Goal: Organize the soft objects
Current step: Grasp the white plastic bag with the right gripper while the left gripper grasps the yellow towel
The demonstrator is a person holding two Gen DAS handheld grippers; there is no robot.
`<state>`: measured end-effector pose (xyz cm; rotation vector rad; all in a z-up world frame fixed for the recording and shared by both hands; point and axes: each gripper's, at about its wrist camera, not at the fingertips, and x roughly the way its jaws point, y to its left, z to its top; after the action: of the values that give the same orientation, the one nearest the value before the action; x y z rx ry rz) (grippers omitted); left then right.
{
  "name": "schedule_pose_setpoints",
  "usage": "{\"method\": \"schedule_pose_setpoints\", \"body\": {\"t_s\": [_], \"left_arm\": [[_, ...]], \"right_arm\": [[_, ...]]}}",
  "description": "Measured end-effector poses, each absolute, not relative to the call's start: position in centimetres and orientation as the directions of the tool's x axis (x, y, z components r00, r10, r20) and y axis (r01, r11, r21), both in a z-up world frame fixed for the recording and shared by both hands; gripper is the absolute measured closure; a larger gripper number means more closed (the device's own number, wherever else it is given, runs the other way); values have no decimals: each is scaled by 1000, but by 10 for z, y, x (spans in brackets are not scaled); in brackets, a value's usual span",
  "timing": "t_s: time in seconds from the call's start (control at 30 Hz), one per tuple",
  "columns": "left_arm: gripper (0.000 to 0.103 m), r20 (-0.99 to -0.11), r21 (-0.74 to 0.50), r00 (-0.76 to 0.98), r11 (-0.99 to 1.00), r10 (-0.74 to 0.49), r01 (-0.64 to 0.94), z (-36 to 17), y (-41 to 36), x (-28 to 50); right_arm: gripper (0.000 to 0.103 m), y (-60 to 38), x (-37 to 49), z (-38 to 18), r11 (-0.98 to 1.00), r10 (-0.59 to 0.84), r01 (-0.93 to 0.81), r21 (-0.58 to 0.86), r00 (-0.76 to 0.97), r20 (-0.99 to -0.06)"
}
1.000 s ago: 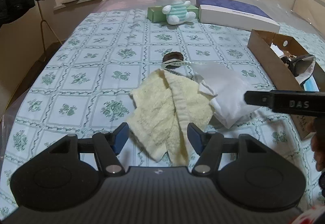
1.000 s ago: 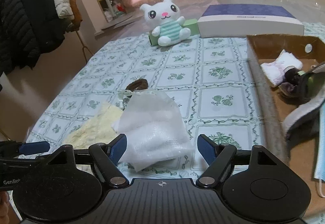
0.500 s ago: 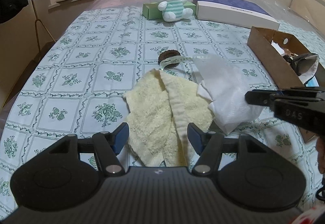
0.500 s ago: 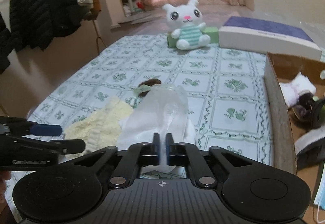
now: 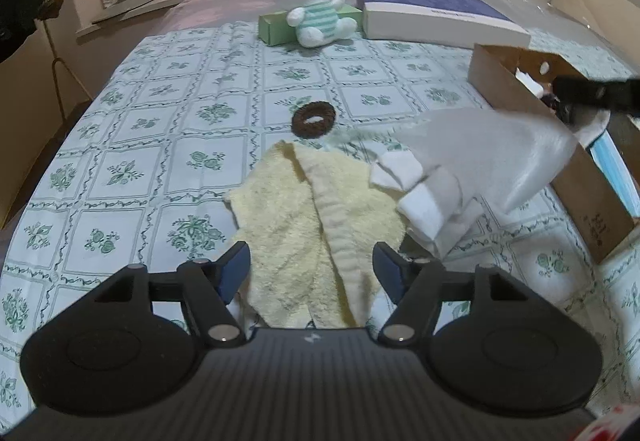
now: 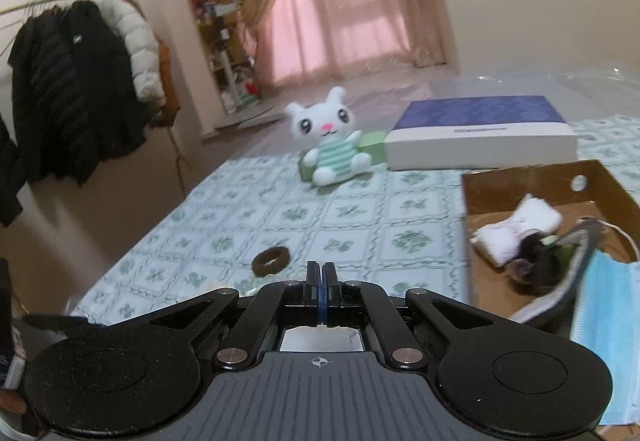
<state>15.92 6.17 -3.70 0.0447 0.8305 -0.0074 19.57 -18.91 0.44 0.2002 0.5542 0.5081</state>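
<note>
**White bag off the table, heading for the box**

The right gripper (image 6: 322, 295) has clamped down in the last sec: jaws wide either side of the white plastic bag (image 5: 496, 153) a sec ago, now pinched tight on its edge, w/ a sliver of white showing under the pads in the right wrist view. From the left wrist view the bag is hoisted by one end, stretched up toward the cardboard box (image 5: 576, 197) at right, its folded lower part trailing over the corner of the yellow towel (image 5: 316, 225). Lifting it has uncovered the brown hair tie (image 5: 313, 119), now fully in view on the tablecloth (image 5: 160, 121).

The left gripper (image 5: 311, 273) hovers w/ jaws wide and a bit wider than half a sec ago, straddling the near end of the towel, nothing pinched yet.

Judgement: bag is mid-transfer to the box, which already holds a white cloth bundle (image 6: 520, 227), a blue mask (image 6: 604, 325) etc. Towel looks next, then the tie
</note>
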Motion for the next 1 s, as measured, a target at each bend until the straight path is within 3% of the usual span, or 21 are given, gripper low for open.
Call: {"method": "schedule_pose_setpoints", "body": {"t_s": [0.27, 0.33, 0.37, 0.4, 0.43, 0.47, 0.6, 0.67, 0.73, 0.83, 1.0], "left_arm": [[29, -731, 100, 682, 992, 18, 81, -51, 44, 165], [27, -724, 145, 689, 984, 36, 101, -56, 38, 168], [25, -721, 169, 692, 979, 46, 110, -60, 35, 169], [22, -716, 199, 695, 973, 61, 119, -63, 32, 171], [20, -712, 221, 698, 967, 73, 124, -66, 31, 172], [20, -708, 244, 701, 961, 84, 130, -70, 29, 174], [14, -700, 288, 705, 948, 109, 139, -80, 34, 182], [20, -703, 260, 706, 955, 86, 143, -82, 42, 187], [51, -709, 213, 704, 965, 45, 153, -83, 52, 192], [69, -708, 146, 706, 976, -9, 160, -81, 65, 193], [72, -690, 129, 723, 988, 32, 79, -74, 84, 177]], "right_arm": [[102, -189, 179, -14, 862, 506, -389, 324, 644, -574], [95, -181, 179, -21, 868, 494, -392, 304, 627, -602], [73, -176, 180, -24, 869, 492, -399, 293, 621, -611], [38, -173, 180, -27, 871, 486, -397, 288, 620, -616], [26, -172, 180, -30, 878, 476, -384, 286, 630, -613], [20, -171, 180, -32, 882, 470, -373, 287, 649, -598], [20, -165, 191, -46, 881, 470, -369, 295, 621, -627], [20, -165, 196, -52, 882, 470, -359, 306, 614, -634], [20, -165, 199, -55, 883, 469, -349, 315, 611, -637], [20, -166, 200, -59, 878, 477, -353, 322, 606, -636], [20, -160, 201, -64, 871, 488, -378, 314, 592, -641]]}}
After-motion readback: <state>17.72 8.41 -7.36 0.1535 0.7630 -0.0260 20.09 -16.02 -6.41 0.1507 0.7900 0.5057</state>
